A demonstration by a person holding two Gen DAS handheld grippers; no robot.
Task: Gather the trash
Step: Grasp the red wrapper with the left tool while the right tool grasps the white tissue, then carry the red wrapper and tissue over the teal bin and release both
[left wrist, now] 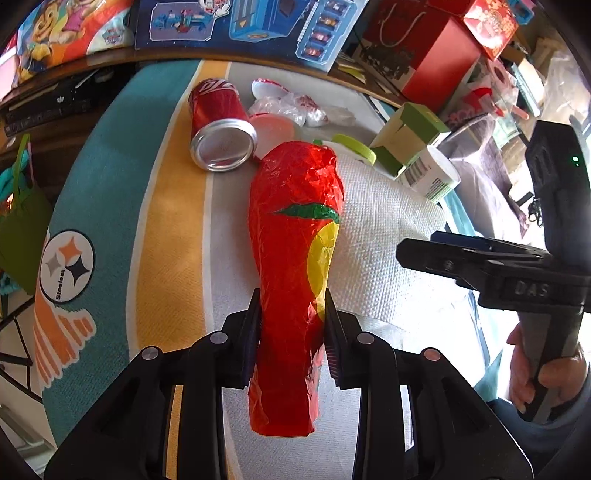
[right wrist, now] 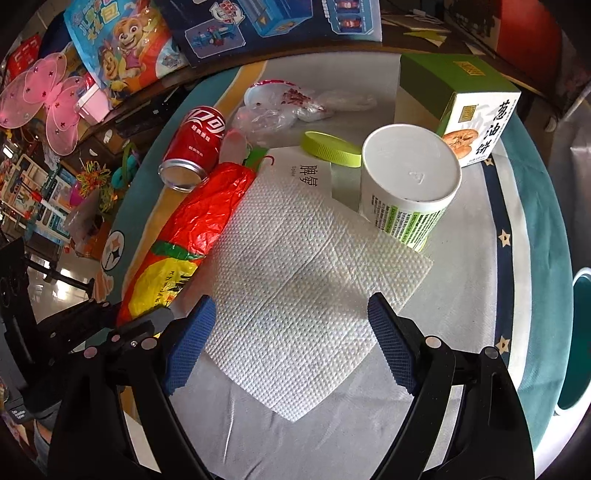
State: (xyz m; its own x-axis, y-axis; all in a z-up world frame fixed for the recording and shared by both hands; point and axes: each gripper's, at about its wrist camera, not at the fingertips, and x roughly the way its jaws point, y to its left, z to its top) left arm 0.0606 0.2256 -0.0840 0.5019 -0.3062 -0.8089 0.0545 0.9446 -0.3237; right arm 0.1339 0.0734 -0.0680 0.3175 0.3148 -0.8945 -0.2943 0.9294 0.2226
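Observation:
My left gripper (left wrist: 292, 325) is shut on a crumpled red snack wrapper (left wrist: 295, 236) with a yellow and green print; it also shows in the right wrist view (right wrist: 199, 225). The wrapper lies along the left edge of a white paper towel (right wrist: 306, 273). My right gripper (right wrist: 291, 332) is open and empty above the towel's near part. A red cola can (left wrist: 218, 122) lies on its side beyond the wrapper, also seen in the right wrist view (right wrist: 195, 144). A white tub (right wrist: 410, 188) lies on its side at the towel's far right.
A green-and-white biscuit box (right wrist: 458, 99), a green lid (right wrist: 330, 149), a white card (right wrist: 299, 170) and crumpled clear plastic bags (right wrist: 284, 107) lie further back on the rug (right wrist: 480, 258). Toy boxes (left wrist: 243, 26) line the far edge. A teal bin rim (right wrist: 580, 343) is at right.

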